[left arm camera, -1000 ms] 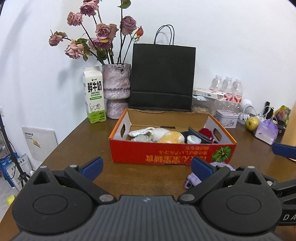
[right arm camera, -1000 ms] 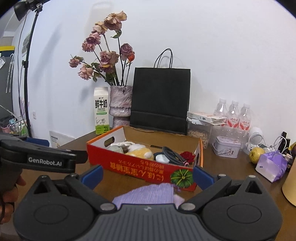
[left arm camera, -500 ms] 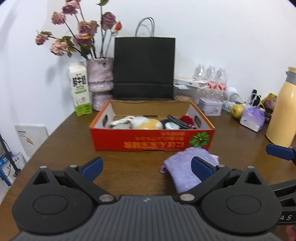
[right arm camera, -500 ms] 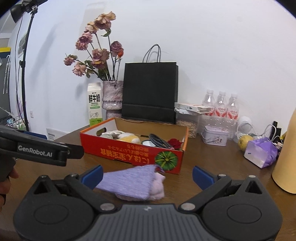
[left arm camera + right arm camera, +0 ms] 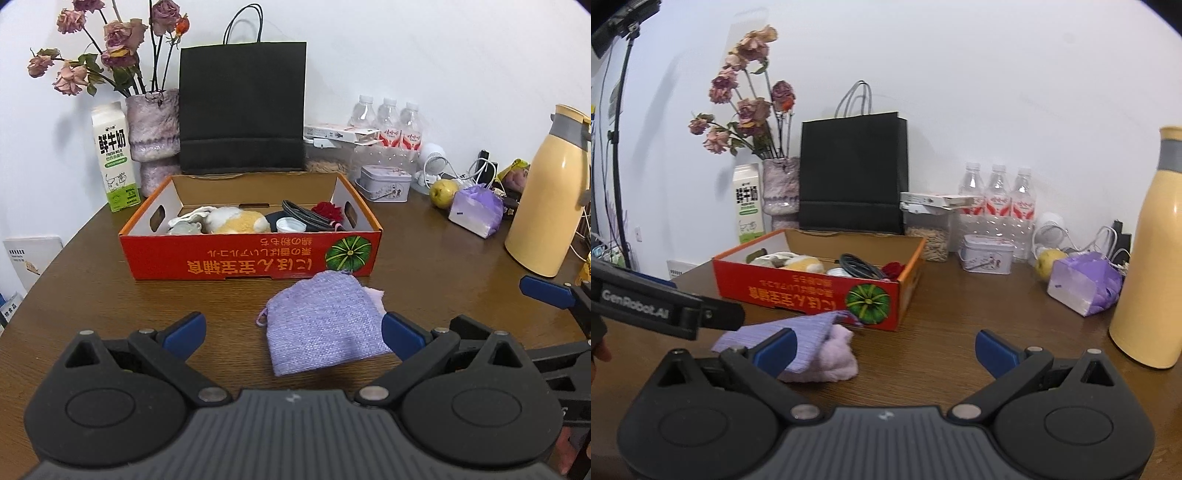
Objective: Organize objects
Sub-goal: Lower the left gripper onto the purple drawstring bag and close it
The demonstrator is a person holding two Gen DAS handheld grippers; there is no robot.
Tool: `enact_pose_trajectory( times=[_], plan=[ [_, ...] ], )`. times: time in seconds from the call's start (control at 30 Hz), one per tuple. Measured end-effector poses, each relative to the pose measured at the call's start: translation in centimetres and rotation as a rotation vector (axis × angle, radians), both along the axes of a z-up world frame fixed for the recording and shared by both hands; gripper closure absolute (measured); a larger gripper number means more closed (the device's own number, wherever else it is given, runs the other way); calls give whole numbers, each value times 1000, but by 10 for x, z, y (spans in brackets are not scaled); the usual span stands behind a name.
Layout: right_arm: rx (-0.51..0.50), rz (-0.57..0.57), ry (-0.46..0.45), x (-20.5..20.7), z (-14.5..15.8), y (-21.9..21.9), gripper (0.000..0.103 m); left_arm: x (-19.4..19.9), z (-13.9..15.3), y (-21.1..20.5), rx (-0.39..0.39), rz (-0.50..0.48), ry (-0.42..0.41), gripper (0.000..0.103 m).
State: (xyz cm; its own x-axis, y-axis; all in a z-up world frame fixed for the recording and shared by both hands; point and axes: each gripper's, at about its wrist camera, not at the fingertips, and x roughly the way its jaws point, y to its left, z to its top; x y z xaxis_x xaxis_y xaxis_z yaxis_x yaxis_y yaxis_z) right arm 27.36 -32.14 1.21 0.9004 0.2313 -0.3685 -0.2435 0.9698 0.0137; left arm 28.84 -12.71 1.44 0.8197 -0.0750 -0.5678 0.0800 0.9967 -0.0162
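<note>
A purple knit pouch point(image 5: 325, 321) lies on the brown table just in front of the red cardboard box point(image 5: 251, 258). It also shows in the right wrist view point(image 5: 801, 339) beside the box point(image 5: 812, 291). The box holds a plush toy point(image 5: 236, 223), a small white jar, a dark coiled cable and a red flower. My left gripper point(image 5: 293, 330) is open and empty, with the pouch between its fingers. My right gripper point(image 5: 884, 349) is open and empty, to the right of the pouch.
Behind the box stand a black paper bag point(image 5: 242, 110), a vase of dried roses point(image 5: 153, 129) and a milk carton point(image 5: 114, 157). To the right are water bottles point(image 5: 388, 123), a tin point(image 5: 384, 182), an apple point(image 5: 443, 192), a purple packet point(image 5: 476, 212) and a yellow thermos point(image 5: 550, 192).
Both grippers have pulled back from the box and shifted right. The purple pouch, earlier mostly hidden under them, now lies in full view on the table.
</note>
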Motion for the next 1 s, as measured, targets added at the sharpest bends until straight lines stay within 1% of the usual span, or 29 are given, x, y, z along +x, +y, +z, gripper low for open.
enact_pose_trajectory(
  times=[0.07,0.23,0.37,0.5,0.63,0.73,1.0],
  plan=[
    [16,-9,7,3,-4,-7,0,2,0,-1,-3,-3,11,0],
    [51,-34,28,9,-16,-19,0,11,-4,-2,-13,-30,83,0],
    [56,-75,33,11,-25,-23,0,25,-8,-4,-29,-25,120,0],
    [55,-95,17,9,-28,-23,0,41,-11,-11,-47,-17,145,0],
    [54,-106,17,9,-30,-24,0,59,-16,-22,-33,-4,159,0],
    [62,-111,18,8,-30,-25,0,69,-23,-25,-41,16,181,0],
    [71,-117,40,12,-34,-26,0,76,-38,-23,-97,43,202,0]
  ],
)
